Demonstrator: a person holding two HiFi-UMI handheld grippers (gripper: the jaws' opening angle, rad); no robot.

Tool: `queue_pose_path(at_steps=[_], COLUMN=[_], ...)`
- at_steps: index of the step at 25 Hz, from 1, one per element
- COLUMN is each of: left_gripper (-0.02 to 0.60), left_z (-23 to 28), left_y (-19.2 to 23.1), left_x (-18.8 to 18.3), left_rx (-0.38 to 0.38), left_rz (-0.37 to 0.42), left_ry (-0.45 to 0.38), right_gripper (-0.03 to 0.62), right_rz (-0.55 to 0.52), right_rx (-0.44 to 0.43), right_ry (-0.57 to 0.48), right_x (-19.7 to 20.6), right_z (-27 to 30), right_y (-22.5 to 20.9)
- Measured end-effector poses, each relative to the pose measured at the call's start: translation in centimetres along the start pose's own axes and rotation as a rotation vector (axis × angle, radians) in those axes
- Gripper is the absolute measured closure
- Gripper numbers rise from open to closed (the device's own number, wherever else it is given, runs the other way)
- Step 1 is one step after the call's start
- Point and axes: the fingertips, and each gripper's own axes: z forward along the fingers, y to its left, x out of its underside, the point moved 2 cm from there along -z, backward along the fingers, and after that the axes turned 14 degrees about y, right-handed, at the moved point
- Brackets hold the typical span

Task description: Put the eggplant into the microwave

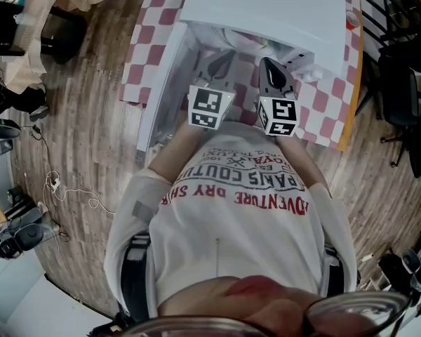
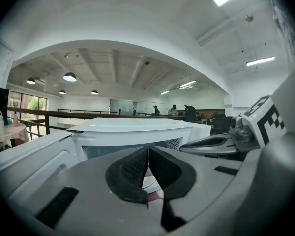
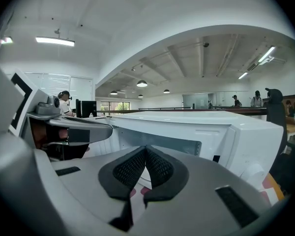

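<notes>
The microwave (image 1: 266,9) stands on the checked surface (image 1: 144,55) with its door (image 1: 165,76) swung out to my left, so the cavity faces me. I hold my left gripper (image 2: 148,156) and right gripper (image 3: 145,154) side by side before that opening. Both pairs of jaws are pressed together, with nothing between them. The eggplant shows in no view; I cannot tell whether it lies inside.

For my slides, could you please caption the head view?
Jaws shut, left gripper and right gripper face the open microwave on a checkered tablecloth.
</notes>
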Motion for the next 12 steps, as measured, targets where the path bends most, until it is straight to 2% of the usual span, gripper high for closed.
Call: queue_pose_path(at_steps=[12], left_gripper=[0.555], left_z=[0.26], left_y=[0.52], left_x=[0.72], left_rx=[-0.006], left_rz=[-0.02], left_ry=[0.022], right_gripper=[0.568], right_rz=[-0.016], right_rx=[-0.008], right_ry=[0.012], right_x=[0.05], right_z=[0.09], right_y=[0.15])
